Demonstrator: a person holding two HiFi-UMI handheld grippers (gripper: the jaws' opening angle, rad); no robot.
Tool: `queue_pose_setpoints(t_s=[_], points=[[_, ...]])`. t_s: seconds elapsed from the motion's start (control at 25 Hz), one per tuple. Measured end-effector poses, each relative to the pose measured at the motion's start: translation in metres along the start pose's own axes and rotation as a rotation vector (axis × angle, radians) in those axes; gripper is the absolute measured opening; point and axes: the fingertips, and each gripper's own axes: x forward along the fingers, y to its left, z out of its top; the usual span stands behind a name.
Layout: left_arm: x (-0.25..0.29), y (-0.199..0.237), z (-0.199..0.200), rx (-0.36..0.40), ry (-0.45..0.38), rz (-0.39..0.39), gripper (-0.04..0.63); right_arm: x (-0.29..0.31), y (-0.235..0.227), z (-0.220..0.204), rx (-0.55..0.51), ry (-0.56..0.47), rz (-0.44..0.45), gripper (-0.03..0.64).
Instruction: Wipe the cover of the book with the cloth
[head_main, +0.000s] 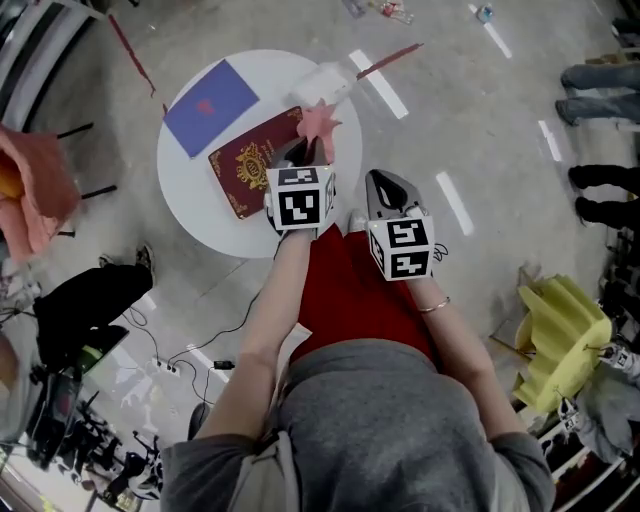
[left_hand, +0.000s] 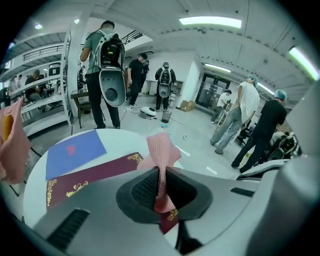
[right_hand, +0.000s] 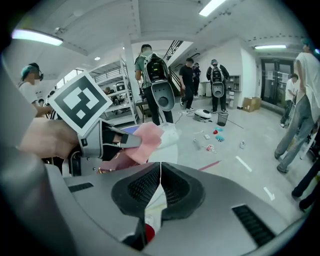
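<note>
A maroon book with gold ornament (head_main: 250, 160) lies on the round white table (head_main: 200, 215), its cover up. My left gripper (head_main: 305, 148) hangs over the book's right end, shut on a pink cloth (head_main: 320, 123) that sticks up beyond the jaws. In the left gripper view the cloth (left_hand: 161, 155) is pinched between the jaws above the maroon book (left_hand: 95, 175). My right gripper (head_main: 382, 180) is shut with nothing in it, just off the table's right edge. In its own view the right gripper (right_hand: 160, 175) looks at the left gripper (right_hand: 131, 141) and the cloth (right_hand: 146, 142).
A blue book (head_main: 210, 105) lies at the table's far left, and a white packet (head_main: 325, 80) at its far edge. Several people stand around on the grey floor. A pink cloth on a chair (head_main: 30, 190) is at left, yellow foam (head_main: 560, 340) at right.
</note>
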Motion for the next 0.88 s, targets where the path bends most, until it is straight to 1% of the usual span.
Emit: queue_pose_setpoints(t_s=[0.2,0.36,0.56,0.88], points=[[0.004,0.011,-0.018,0.007,0.046,-0.005,0.035,0.005,0.018,0.000,-0.012,0.019,0.011,0.029],[-0.001,0.030,-0.032,-0.009,0.057,0.015,0.035,0.015,0.037,0.000,-0.040,0.028,0.034,0.029],[-0.015,0.054,-0.049,-0.058,0.066,0.064,0.035,0.027,0.058,0.000,-0.086,0.040,0.083,0.029],[-0.043,0.107,-0.069,-0.127,0.061,0.155,0.035,0.051,0.098,0.010,-0.165,0.058,0.167,0.029]])
